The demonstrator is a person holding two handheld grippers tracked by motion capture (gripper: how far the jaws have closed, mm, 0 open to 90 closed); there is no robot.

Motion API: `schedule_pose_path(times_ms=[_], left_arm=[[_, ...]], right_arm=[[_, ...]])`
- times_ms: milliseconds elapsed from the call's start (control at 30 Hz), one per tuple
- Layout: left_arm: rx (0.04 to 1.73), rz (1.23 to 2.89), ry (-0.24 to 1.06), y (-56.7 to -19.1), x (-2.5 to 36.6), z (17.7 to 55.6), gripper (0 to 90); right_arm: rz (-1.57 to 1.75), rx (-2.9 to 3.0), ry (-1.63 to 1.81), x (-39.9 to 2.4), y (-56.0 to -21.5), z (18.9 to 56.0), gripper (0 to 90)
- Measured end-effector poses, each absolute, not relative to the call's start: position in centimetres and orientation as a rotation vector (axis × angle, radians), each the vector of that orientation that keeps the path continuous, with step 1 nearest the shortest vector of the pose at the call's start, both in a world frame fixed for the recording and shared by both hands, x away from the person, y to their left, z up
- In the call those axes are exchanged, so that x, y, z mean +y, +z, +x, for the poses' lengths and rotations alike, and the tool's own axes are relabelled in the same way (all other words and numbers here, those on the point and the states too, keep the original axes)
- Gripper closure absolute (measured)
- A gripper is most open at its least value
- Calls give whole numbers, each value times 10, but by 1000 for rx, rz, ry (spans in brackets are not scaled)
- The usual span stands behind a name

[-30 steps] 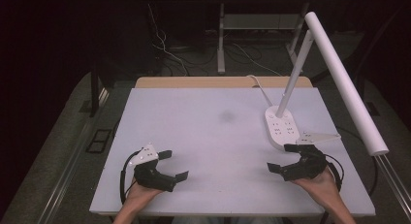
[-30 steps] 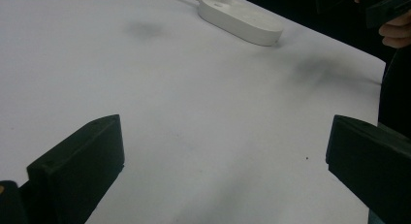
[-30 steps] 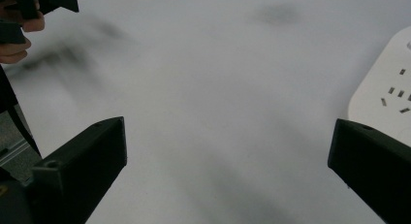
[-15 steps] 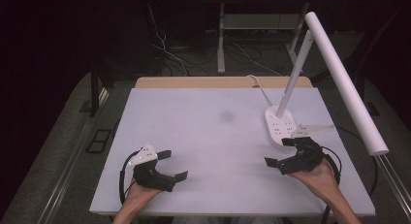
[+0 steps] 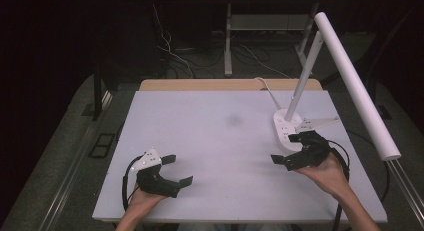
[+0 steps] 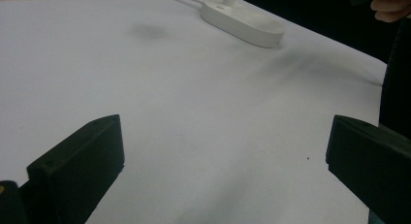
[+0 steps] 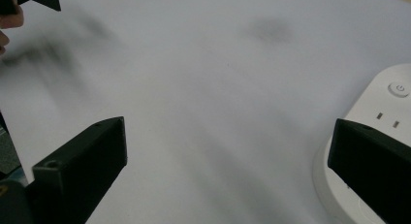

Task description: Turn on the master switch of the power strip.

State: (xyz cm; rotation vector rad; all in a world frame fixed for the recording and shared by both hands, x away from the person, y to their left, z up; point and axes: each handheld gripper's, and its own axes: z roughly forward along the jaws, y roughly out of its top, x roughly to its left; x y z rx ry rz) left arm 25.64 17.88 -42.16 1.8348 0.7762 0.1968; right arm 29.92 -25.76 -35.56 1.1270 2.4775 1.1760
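A flat, matte white counter (image 5: 215,141) carries a white desk lamp (image 5: 320,81) at its far right. The lamp has a smooth, oval plastic base (image 5: 286,130) with small buttons on top, a slim straight stem leaning up and to the right, and a long round tube for a head that slants out over the right edge of the counter. A white cable runs from the base toward the back, where a strip of pale wood shows beyond the white top. A faint grey smudge (image 5: 233,120) marks the surface near the middle.

The right gripper (image 5: 296,148), black and blocky, is held in a hand just beside the front of the lamp base, its jaws spread wide with nothing between them. In the right gripper view, one jaw stands over the rounded edge of the base, with the power button just beyond it; whether it touches the plastic cannot be told.

The left gripper (image 5: 178,169) is at the near left of the counter, well apart from the lamp, black with a grey three-cornered plate on top and a dark looped cable. Its squared jaws are also parted wide and hold nothing, with bare white surface between them.
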Motion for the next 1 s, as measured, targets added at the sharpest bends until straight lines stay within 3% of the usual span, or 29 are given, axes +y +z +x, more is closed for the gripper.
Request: schedule_pose_path(times_ms=[1000], left_arm=[[780, 1832, 200, -422, 180, 257, 0]], right_arm=[[1083, 2505, 1001, -250, -343, 338, 1]])
